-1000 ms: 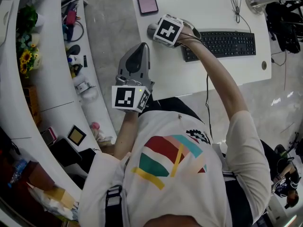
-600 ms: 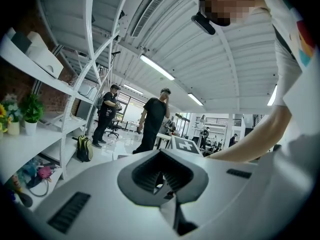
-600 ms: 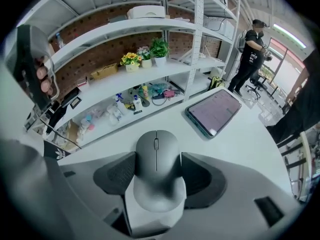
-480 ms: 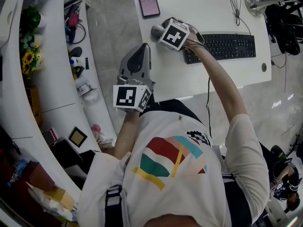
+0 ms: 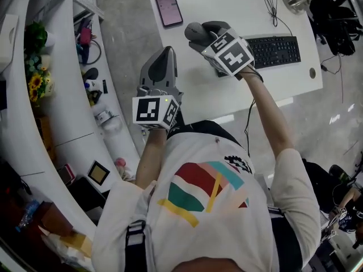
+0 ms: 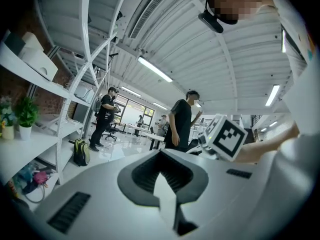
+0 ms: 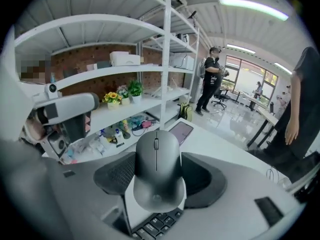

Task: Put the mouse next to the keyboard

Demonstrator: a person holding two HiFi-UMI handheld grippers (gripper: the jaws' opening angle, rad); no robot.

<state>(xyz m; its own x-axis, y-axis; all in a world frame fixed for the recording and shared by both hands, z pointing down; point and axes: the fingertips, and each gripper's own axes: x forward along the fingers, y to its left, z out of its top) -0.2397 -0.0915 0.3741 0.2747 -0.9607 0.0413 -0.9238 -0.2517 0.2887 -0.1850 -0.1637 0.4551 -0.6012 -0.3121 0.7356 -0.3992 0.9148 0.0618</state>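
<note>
A grey mouse (image 5: 194,31) (image 7: 157,168) sits between the jaws of my right gripper (image 5: 203,34) (image 7: 157,184), which is shut on it and holds it a little above the white table (image 5: 227,4), just left of the black keyboard (image 5: 274,51). A few keyboard keys (image 7: 156,226) show under the mouse in the right gripper view. My left gripper (image 5: 165,55) (image 6: 163,183) hangs beside the table's near left edge, over the floor, jaws shut and holding nothing. It looks out into the room.
A phone (image 5: 169,8) (image 7: 181,130) lies at the table's far left corner. A cable (image 5: 268,1) and a metal lamp base (image 5: 292,0) are behind the keyboard. White curved shelving (image 5: 62,89) with clutter runs along the left. People (image 6: 180,119) stand farther off.
My right gripper has risen and swung toward the keyboard with the mouse in it; its marker cube now lies over the keyboard's left end. The left gripper has barely moved.
</note>
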